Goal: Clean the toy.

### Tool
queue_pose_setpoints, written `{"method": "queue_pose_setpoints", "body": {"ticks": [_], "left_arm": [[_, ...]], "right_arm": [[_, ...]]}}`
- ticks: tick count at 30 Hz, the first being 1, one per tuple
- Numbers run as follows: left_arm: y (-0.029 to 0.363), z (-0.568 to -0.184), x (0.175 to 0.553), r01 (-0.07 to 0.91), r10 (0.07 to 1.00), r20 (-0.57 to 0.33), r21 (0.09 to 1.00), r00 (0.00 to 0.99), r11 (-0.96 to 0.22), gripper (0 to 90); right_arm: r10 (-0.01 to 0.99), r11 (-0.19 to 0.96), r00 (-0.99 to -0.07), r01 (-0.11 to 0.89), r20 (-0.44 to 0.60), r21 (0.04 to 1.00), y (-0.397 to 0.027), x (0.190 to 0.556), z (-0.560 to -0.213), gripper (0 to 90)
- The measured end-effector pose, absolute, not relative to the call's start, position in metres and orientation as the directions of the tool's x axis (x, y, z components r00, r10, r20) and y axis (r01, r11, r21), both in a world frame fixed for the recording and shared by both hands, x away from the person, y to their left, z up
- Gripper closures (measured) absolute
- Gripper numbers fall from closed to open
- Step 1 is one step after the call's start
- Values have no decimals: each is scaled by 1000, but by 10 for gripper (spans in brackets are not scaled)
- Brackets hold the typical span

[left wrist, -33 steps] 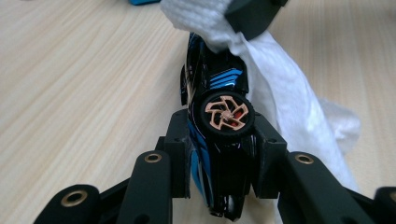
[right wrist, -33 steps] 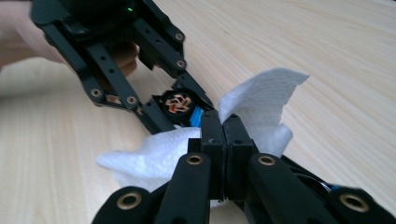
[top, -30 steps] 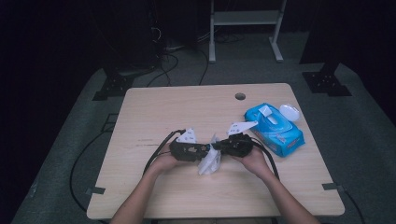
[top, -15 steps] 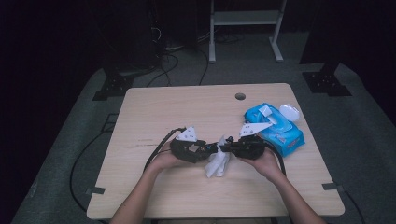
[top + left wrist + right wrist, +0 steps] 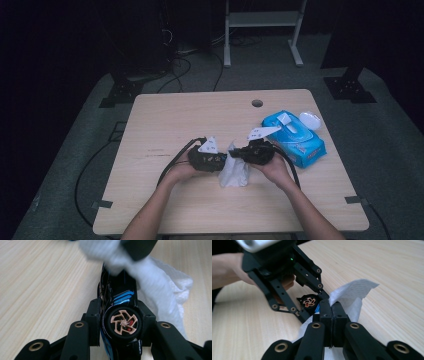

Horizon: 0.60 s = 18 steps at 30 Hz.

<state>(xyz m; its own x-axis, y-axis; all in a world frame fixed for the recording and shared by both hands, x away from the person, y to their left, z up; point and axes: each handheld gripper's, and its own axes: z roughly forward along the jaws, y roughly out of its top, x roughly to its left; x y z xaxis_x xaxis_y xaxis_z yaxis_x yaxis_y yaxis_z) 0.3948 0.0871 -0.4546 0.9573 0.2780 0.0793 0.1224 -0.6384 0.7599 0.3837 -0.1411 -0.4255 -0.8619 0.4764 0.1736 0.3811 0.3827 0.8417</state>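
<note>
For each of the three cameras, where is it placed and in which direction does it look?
High view: above the person's side, looking forward and down on the table; both forearms enter from below.
Left gripper view: rides the left tool, looking along its jaws clamped on the toy car.
Right gripper view: rides the right tool, shut on the white wipe; a hand shows.
Shared: car and wipe appear in both gripper views.

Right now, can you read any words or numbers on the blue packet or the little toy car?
Blue wipes packet: it has printing, but too small and blurred to read.
Toy car: blue stripes, no readable words or numbers.
White wipe: no text.
Table: small dark marks, not readable.
</note>
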Motion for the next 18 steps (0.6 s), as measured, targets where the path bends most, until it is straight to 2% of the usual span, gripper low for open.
{"method": "queue_pose_setpoints", "body": {"ticks": [3, 11, 18], "left_arm": [[94, -456, 394, 120, 276, 77, 767, 958, -630, 624], [120, -453, 387, 134, 292, 68, 775, 954, -617, 651], [124, -452, 386, 132, 286, 68, 769, 956, -626, 651]], "right_arm": [[484, 406, -860, 386, 164, 828, -136, 387, -430, 886], [519, 417, -844, 386, 133, 823, -157, 381, -428, 886], [539, 408, -832, 394, 131, 823, -165, 382, -428, 886]]}}
